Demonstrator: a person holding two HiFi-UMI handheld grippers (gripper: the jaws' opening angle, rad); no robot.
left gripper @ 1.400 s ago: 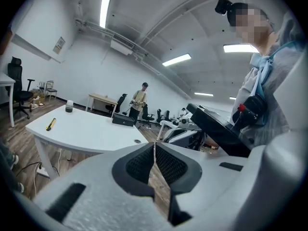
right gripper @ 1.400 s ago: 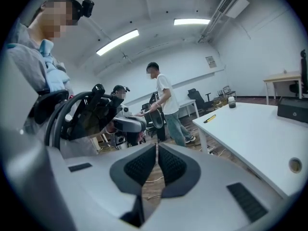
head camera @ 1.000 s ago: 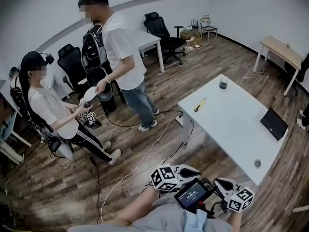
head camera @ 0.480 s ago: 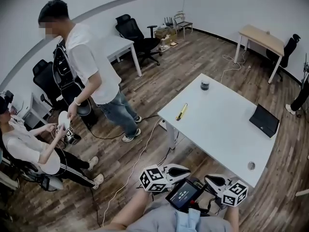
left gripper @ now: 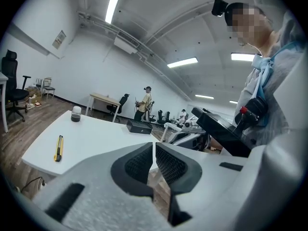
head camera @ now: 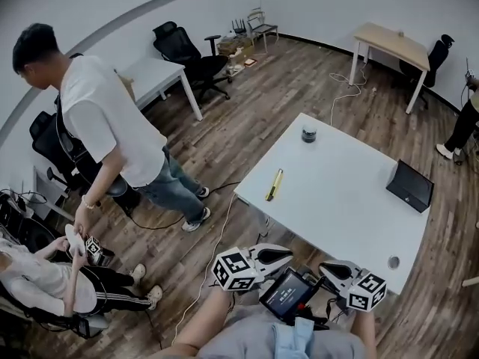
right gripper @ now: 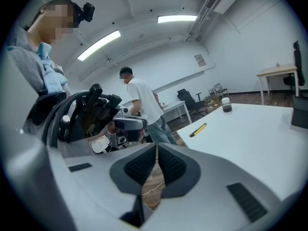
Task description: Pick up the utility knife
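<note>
The yellow utility knife (head camera: 275,185) lies near the left edge of the white table (head camera: 352,215), pointing away from me. It also shows in the left gripper view (left gripper: 58,148) and the right gripper view (right gripper: 198,129). My left gripper (head camera: 288,254) and right gripper (head camera: 323,268) are held close to my body, short of the table's near edge and well away from the knife. The left gripper (left gripper: 154,147) has its jaws shut with nothing between them. The right gripper (right gripper: 157,150) is also shut and empty. The grippers face each other across a screen device at my waist.
A small dark jar (head camera: 307,133), a black flat device (head camera: 409,186) and a small round object (head camera: 394,262) are on the table. A standing person (head camera: 112,133) and a seated person (head camera: 45,283) are at the left. A cable (head camera: 217,238) runs along the wood floor.
The whole scene has slid left and nearer in the head view: the table now lies closer in front of me and the two people sit farther left. Both grippers stay shut at my waist.
</note>
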